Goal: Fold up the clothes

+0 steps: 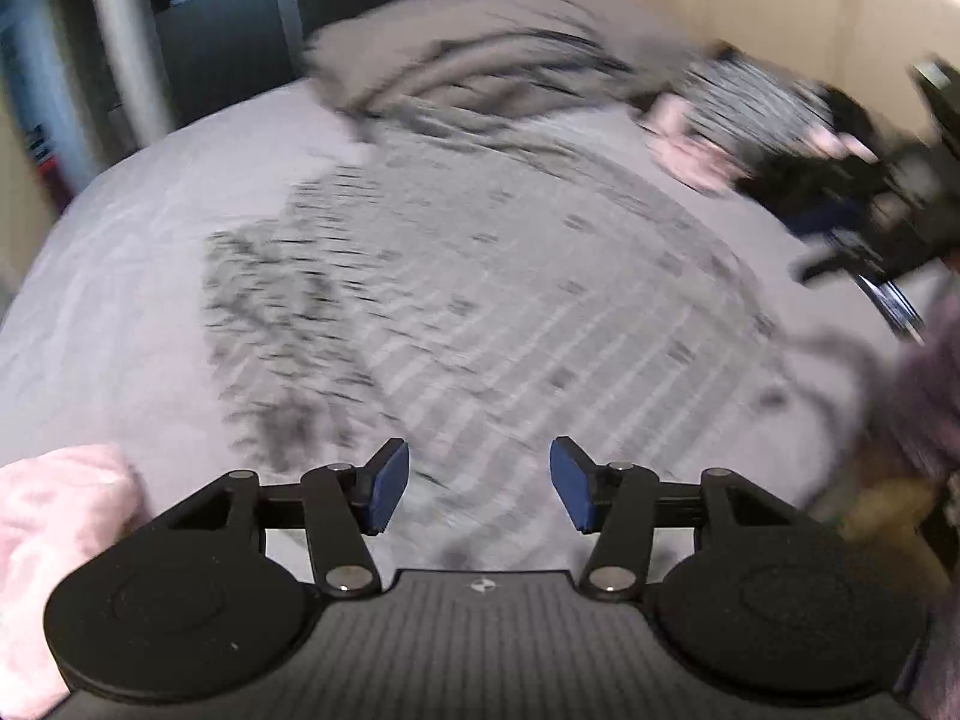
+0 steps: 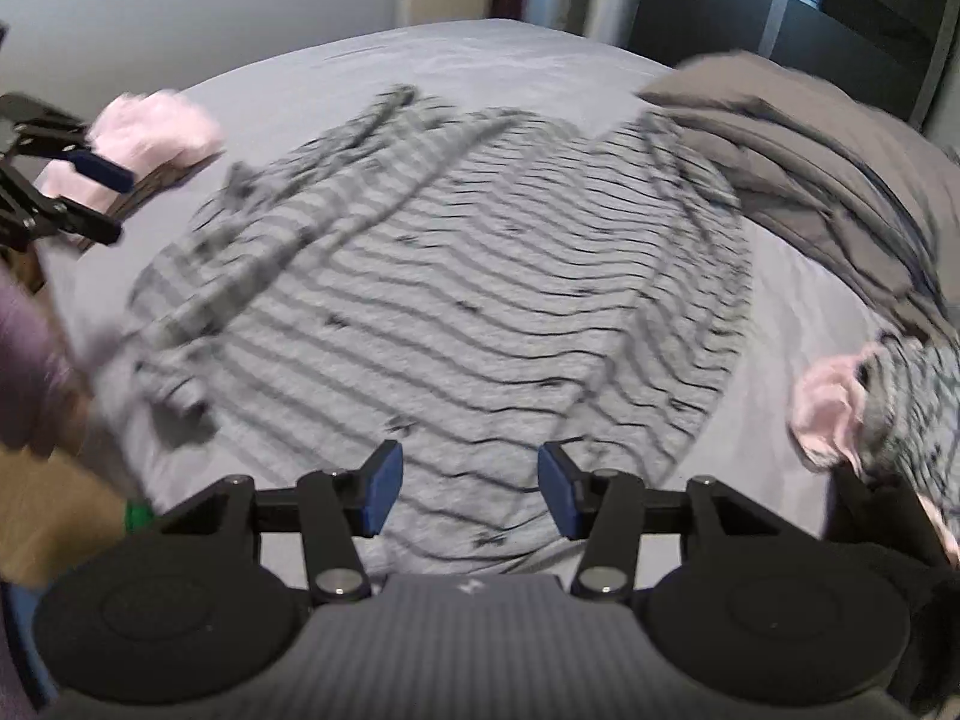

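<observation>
Both my claws, left gripper and right gripper, gape wide and hold nothing. The grey striped knit garment lies spread and rumpled on the grey bedsheet; soft, light, floppy, I judge, best pinched at a hem edge or corner

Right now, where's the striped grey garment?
The striped grey garment lies spread on the bed sheet in the middle of the right wrist view, just ahead of the open right claw, with the grey bedding heap at its right.

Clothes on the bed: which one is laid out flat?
The grey striped garment, spread across the grey sheet. The pink fluffy piece and dark grey pile sit bunched.
</observation>
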A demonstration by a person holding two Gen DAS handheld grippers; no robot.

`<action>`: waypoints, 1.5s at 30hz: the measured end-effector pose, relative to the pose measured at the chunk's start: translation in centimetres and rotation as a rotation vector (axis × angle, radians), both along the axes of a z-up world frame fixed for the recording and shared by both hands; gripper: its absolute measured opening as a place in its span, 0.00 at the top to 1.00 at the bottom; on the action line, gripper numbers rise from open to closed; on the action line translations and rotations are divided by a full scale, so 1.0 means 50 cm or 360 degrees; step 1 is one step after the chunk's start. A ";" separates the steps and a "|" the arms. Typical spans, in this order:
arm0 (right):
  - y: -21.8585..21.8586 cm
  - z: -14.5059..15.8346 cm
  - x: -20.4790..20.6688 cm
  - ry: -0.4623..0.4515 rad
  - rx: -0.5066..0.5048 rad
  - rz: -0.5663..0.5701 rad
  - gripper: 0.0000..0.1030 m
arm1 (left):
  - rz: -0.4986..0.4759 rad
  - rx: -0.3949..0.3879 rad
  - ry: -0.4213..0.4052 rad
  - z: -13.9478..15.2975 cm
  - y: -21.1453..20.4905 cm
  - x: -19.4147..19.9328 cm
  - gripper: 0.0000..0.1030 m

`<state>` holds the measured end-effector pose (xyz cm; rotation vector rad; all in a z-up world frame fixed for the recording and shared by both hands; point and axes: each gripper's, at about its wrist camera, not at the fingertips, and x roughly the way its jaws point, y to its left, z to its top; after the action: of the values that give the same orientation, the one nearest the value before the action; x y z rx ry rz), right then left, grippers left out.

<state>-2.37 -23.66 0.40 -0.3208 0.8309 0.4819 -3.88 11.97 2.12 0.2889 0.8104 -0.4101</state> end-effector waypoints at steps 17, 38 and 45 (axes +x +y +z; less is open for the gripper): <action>-0.111 -0.026 0.402 0.0019 0.0113 -0.0620 0.47 | 0.0628 -0.0210 0.0074 -0.067 0.197 0.472 0.42; -0.141 -0.188 0.864 0.0096 0.0388 -0.0989 0.81 | 0.0793 -0.0350 0.0095 -0.191 0.249 0.707 0.83; -0.135 -0.153 0.843 -0.0028 0.0175 -0.1025 0.98 | 0.0956 -0.0314 0.0003 -0.151 0.311 0.697 0.94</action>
<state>39.76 -30.39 -7.25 0.0531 0.8352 -0.0782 30.96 27.51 -5.42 -0.1427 0.8095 0.0758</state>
